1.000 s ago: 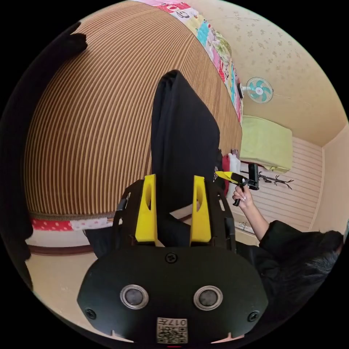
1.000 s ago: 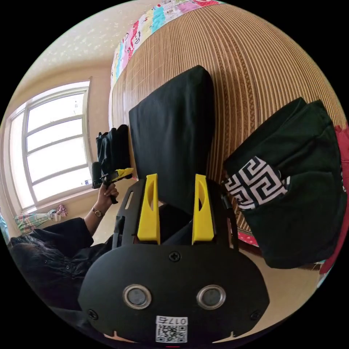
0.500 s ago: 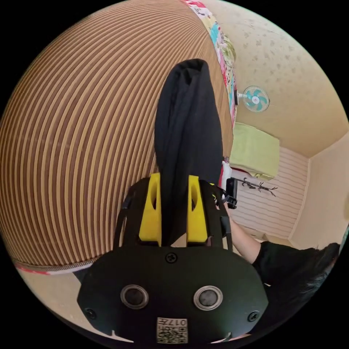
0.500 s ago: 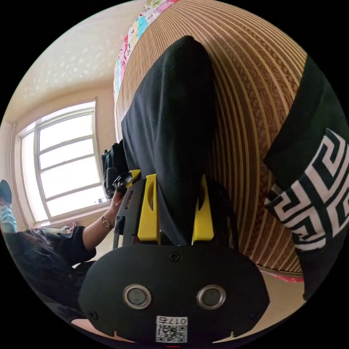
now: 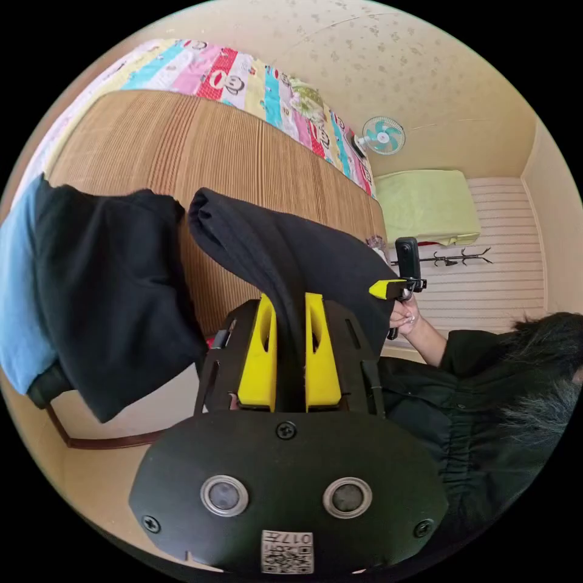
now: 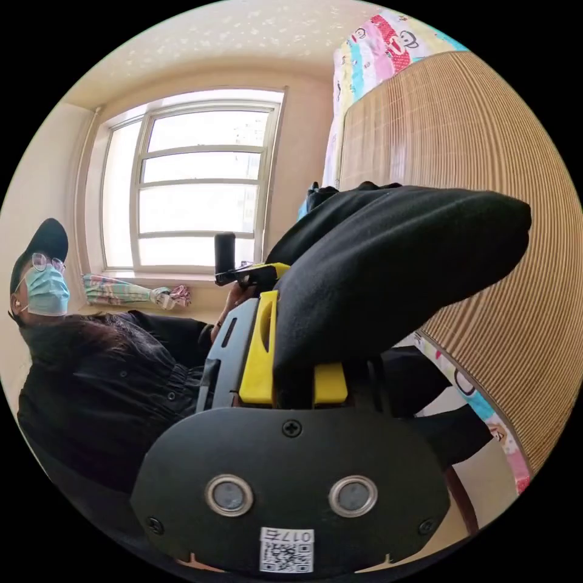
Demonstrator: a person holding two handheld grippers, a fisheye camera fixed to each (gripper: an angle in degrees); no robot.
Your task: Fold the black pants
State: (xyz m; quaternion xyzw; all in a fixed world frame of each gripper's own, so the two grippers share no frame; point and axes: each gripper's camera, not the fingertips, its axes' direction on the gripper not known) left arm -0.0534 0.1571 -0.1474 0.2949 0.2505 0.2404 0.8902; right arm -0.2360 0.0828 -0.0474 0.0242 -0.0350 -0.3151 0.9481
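The folded black pants (image 5: 285,255) hang lifted above the striped bamboo mat (image 5: 243,158). In the left gripper view, my left gripper (image 5: 290,300) is shut on one edge of the fold, with cloth pinched between the yellow jaws. In the right gripper view, my right gripper (image 6: 300,303) is shut on the other edge, and the black pants (image 6: 395,261) drape over its right jaw and hide that tip. Each gripper appears in the other's view, held in a hand: the right gripper (image 5: 388,288) and the left gripper (image 6: 261,271).
A pile of dark clothes (image 5: 103,285) on something blue lies on the mat near its edge. A patterned bedsheet (image 5: 243,73) borders the mat. The person in black (image 6: 109,370) sits beside the bed, with a window (image 6: 188,182) behind. A wall fan (image 5: 382,135) and green cover (image 5: 425,206) stand beyond.
Both grippers closed on the folded pants and raised them off the mat. Both cameras swung, so the room and the person now show more.
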